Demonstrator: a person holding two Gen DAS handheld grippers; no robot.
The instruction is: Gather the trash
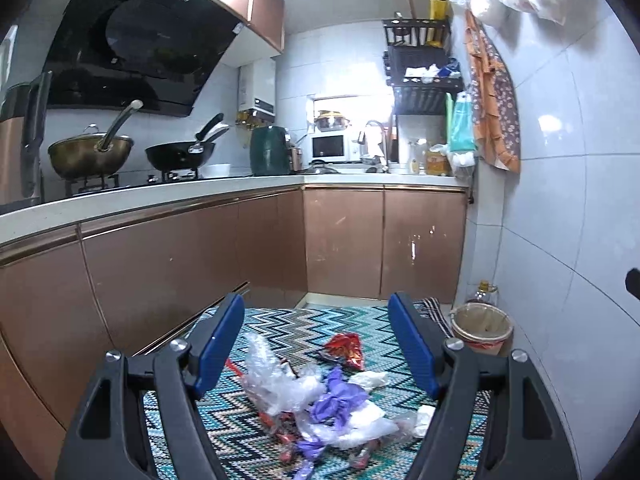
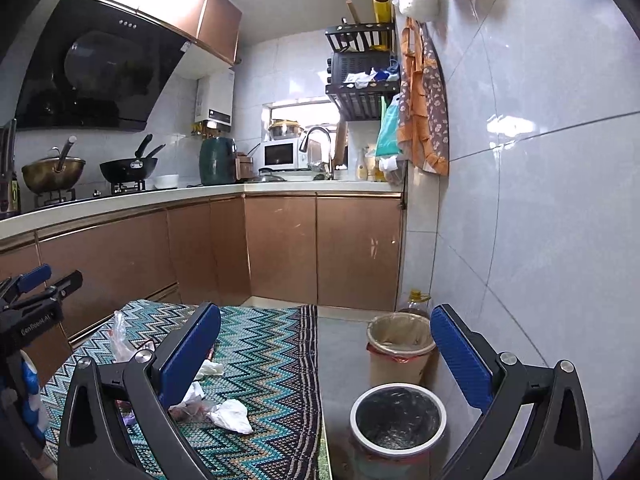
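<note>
Clear plastic film [image 1: 276,380], purple wrapper [image 1: 336,400], red foil packet [image 1: 346,350] and white tissue [image 2: 234,416] lie scattered on the zigzag mat [image 2: 272,360], all untouched. Left gripper [image 1: 316,344] hangs above the pile, jaws spread wide, holding nothing. Right gripper [image 2: 326,350] likewise wide open and empty, aimed toward the bins. Black-lined bin [image 2: 398,420] near right, on bare floor; beige-lined bin [image 2: 400,344] just beyond it by the wall. Nothing obvious in the black-lined one. Judgement: collection barely begun; whole pile left to move.
</note>
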